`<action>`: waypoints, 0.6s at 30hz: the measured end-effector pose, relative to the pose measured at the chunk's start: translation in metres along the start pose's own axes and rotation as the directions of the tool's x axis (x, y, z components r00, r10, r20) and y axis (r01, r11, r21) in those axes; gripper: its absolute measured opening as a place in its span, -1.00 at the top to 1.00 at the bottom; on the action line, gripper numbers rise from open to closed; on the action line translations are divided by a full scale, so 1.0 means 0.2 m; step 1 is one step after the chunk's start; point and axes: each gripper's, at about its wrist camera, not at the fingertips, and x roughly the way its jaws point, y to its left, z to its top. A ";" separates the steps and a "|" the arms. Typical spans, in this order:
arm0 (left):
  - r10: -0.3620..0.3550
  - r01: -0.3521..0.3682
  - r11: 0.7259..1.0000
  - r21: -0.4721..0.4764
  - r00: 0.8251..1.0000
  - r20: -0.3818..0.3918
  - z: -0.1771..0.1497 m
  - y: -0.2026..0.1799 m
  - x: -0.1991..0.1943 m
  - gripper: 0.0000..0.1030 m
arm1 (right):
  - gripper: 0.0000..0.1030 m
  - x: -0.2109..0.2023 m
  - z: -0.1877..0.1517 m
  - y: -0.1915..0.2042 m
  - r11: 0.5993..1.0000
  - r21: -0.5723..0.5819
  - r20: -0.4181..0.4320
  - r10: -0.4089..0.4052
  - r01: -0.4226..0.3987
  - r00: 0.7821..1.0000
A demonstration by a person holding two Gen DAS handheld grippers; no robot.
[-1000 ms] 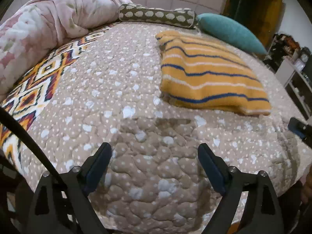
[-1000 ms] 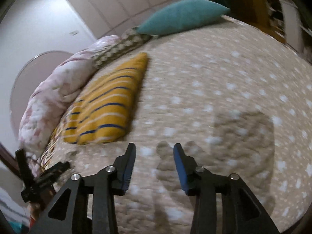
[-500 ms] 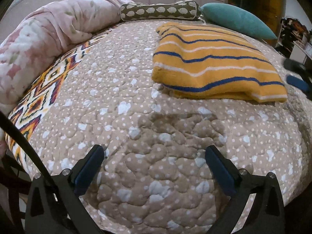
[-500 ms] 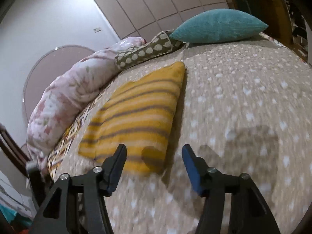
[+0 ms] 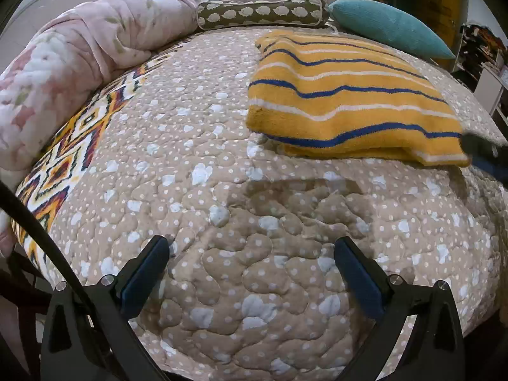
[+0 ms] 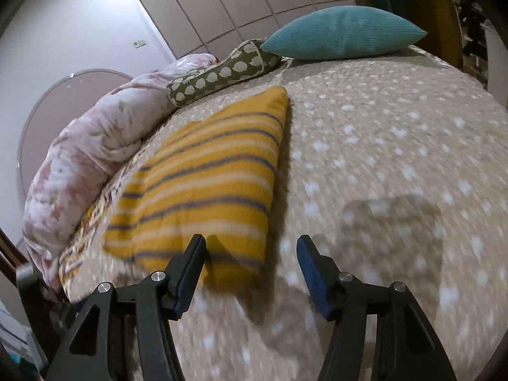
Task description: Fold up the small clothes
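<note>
Jaws of both the left gripper (image 5: 250, 260) and right gripper (image 6: 250, 255) stand open, holding nothing. On the bed (image 5: 190, 146), the folded striped yellow garment (image 5: 346, 95) lies near its right edge, the right gripper's jaws just at the garment's near corner.

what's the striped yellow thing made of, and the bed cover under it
Striped yellow cloth: looks like terry or fleece knit, matte, with a fuzzy nap blurring the blue stripes; a thick, soft folded edge.
Bed cover: looks like quilted cotton or polyester, matte; stitching puffs it into small padded lumps under a printed dot pattern.
</note>
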 end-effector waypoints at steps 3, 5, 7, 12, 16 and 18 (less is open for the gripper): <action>-0.004 0.004 1.000 -0.004 1.000 -0.010 0.00 0.00 0.00 -1.00 | -0.25 -0.05 -0.08 -0.01 1.000 0.001 -0.004 -0.009 0.009 1.000; -0.003 0.003 1.000 -0.003 1.000 -0.014 0.00 0.00 0.01 -1.00 | -0.25 -0.06 -0.11 -0.02 1.000 0.012 -0.004 -0.012 0.012 1.000; -0.003 0.003 1.000 -0.001 1.000 -0.011 0.00 0.00 0.00 -1.00 | -0.25 -0.06 -0.12 -0.02 1.000 0.005 -0.006 -0.022 0.022 1.000; 0.008 -0.008 1.000 0.006 1.000 -0.009 0.00 -0.01 0.00 -1.00 | -0.26 -0.04 -0.14 0.01 0.997 -0.032 -0.004 -0.063 0.063 0.998; 0.008 -0.008 1.000 0.006 1.000 -0.010 0.00 -0.01 0.00 -1.00 | -0.26 -0.02 -0.17 0.03 0.991 -0.072 -0.006 -0.115 0.115 0.993; 0.009 -0.009 1.000 0.005 1.000 -0.010 0.00 -0.01 0.00 -1.00 | -0.26 -0.01 -0.19 0.03 0.987 -0.091 0.001 -0.134 0.134 0.991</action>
